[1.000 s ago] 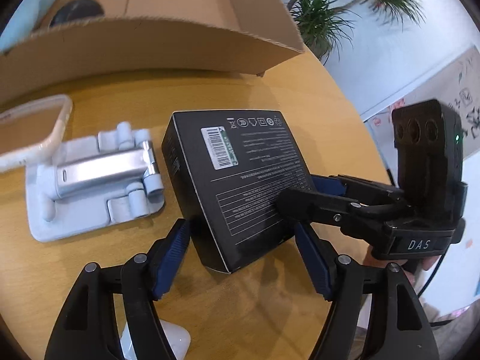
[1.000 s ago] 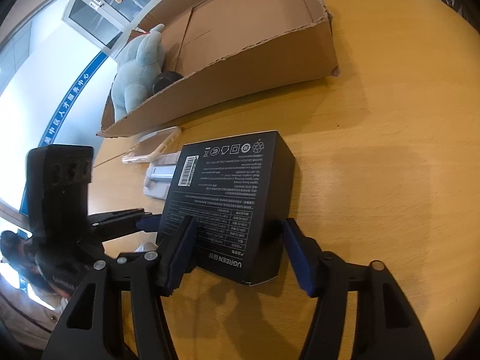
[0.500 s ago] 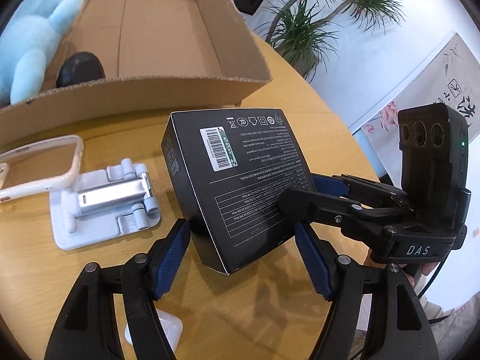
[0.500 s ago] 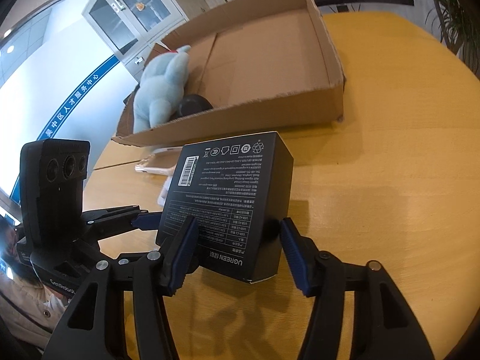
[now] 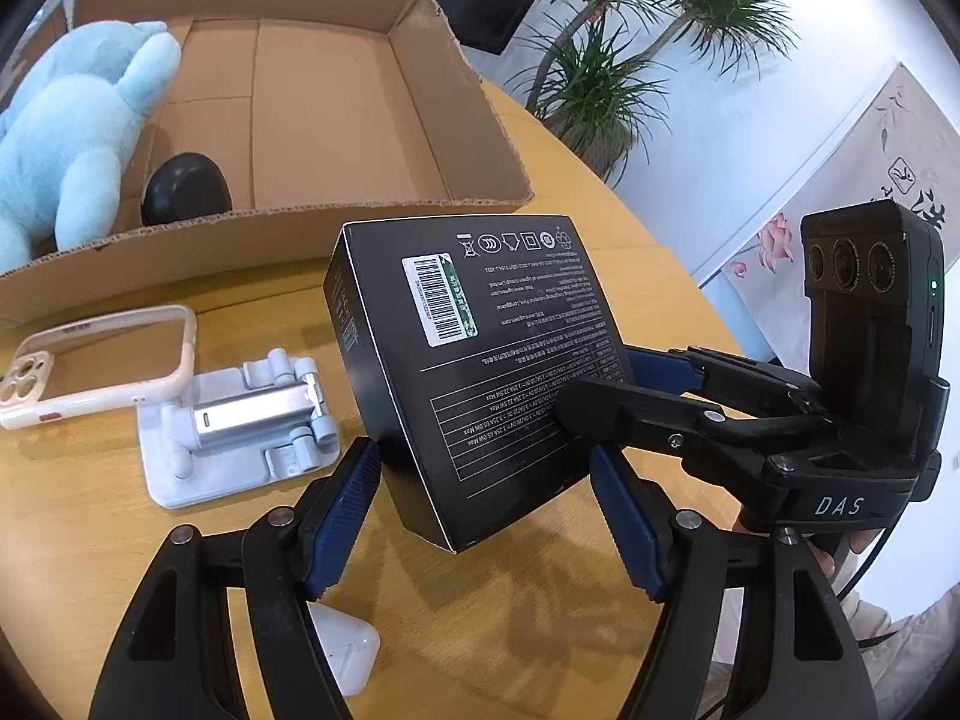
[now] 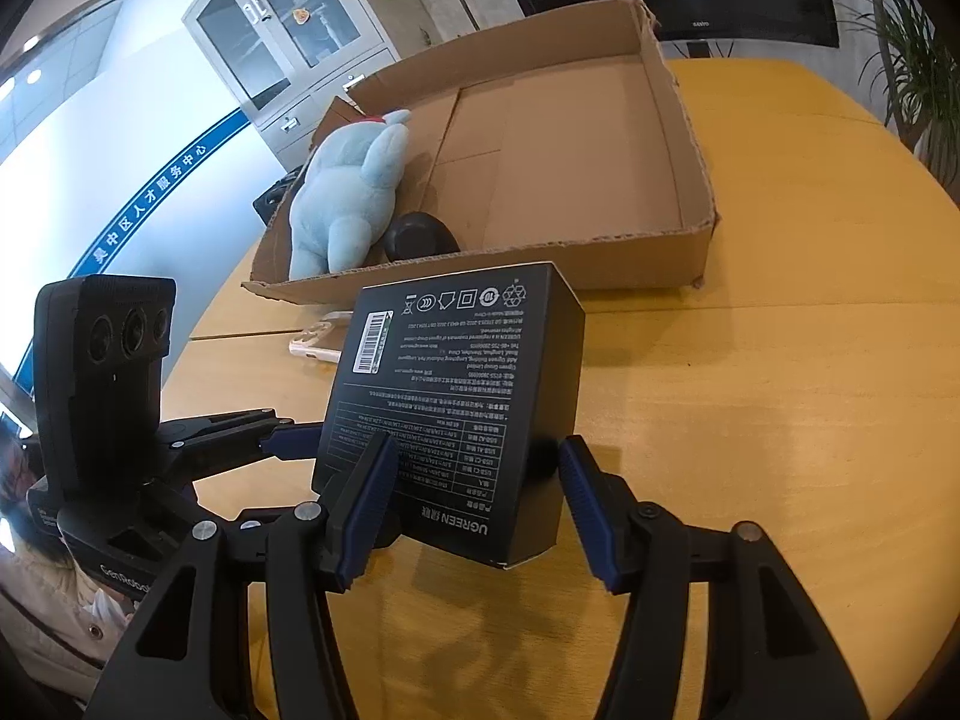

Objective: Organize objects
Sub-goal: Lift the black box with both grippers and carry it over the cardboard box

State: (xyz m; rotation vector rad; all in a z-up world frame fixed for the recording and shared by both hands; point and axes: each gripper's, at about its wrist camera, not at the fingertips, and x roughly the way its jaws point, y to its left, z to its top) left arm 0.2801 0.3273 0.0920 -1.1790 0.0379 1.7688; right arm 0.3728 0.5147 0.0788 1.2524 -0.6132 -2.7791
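A black UGREEN box (image 5: 480, 360) hangs in the air above the wooden table, tilted, held by both grippers at once. My left gripper (image 5: 486, 516) is shut on two of its sides. My right gripper (image 6: 474, 510) is shut on the adjoining sides; it also shows in the left wrist view (image 5: 660, 384). The box also shows in the right wrist view (image 6: 462, 396). Behind it stands an open cardboard box (image 5: 336, 222) holding a blue plush toy (image 5: 66, 138) and a black rounded object (image 5: 186, 189).
On the table (image 5: 60, 540) lie a white phone case (image 5: 96, 360), a white and silver folding stand (image 5: 240, 426) and a white earbud case (image 5: 348, 654). Potted plants (image 5: 600, 78) stand past the table's far right edge. A cabinet (image 6: 288, 48) stands behind.
Both grippers have lifted the black box higher off the table; the view now looks down into the cardboard box. Both grips are unchanged.
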